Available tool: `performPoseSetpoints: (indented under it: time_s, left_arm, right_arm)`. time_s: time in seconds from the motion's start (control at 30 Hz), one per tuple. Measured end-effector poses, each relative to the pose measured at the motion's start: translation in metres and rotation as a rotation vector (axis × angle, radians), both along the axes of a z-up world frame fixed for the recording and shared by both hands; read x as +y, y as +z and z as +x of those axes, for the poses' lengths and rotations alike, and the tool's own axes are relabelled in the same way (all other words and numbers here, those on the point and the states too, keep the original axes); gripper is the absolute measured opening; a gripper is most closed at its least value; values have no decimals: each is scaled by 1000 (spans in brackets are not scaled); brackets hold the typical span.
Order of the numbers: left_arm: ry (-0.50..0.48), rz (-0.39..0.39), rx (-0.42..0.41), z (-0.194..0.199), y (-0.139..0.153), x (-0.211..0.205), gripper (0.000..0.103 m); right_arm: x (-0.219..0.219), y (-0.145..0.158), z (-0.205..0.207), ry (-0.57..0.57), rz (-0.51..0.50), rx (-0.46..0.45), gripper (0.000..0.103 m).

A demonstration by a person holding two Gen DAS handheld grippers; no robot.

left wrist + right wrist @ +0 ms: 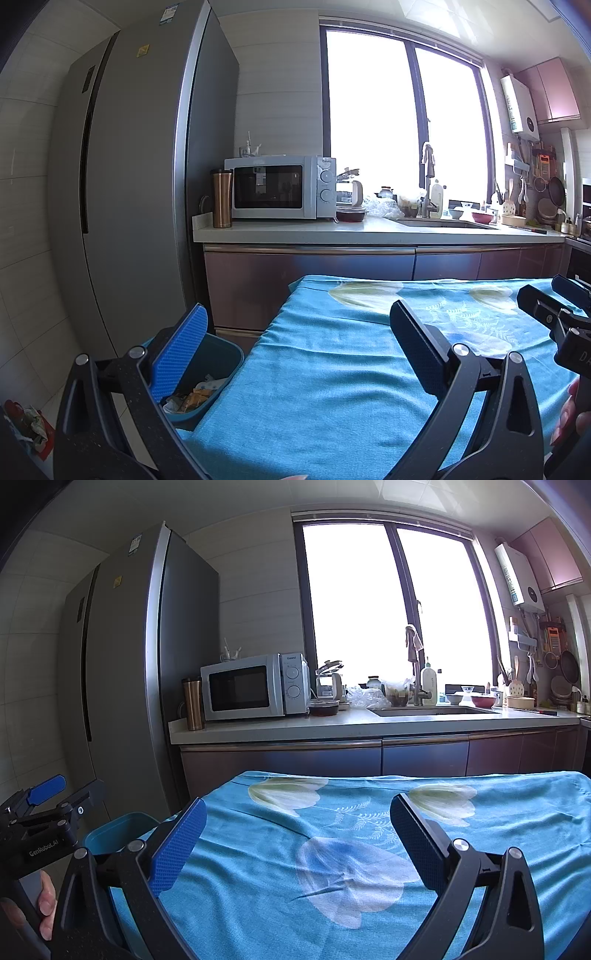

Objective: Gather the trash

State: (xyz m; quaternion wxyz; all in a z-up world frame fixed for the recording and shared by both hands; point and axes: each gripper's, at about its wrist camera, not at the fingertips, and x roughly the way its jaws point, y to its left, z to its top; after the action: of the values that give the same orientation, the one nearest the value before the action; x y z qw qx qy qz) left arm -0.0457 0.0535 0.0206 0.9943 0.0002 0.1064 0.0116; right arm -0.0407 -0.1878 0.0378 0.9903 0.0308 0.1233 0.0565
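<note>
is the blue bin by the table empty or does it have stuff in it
Not empty. The left wrist view shows wrappers and crumpled paper lying inside the blue bin; how full it is cannot be told.

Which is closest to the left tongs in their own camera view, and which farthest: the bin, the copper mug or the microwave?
From the left tongs:
1. Bin, right beside the left finger, next to the blue cloth.
2. Copper mug, on the counter's left end.
3. Microwave, just right of the mug and slightly farther back; those two are nearly level.
</note>
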Motion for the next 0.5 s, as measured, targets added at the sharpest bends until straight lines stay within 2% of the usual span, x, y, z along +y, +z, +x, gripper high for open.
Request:
performPoseSetpoints:
  time_s: [0.5]
  left_arm:
    - [-6,5,7,7,-4,-3,97]
  right_arm:
    - [-3,-2,1,-10,2,1,96]
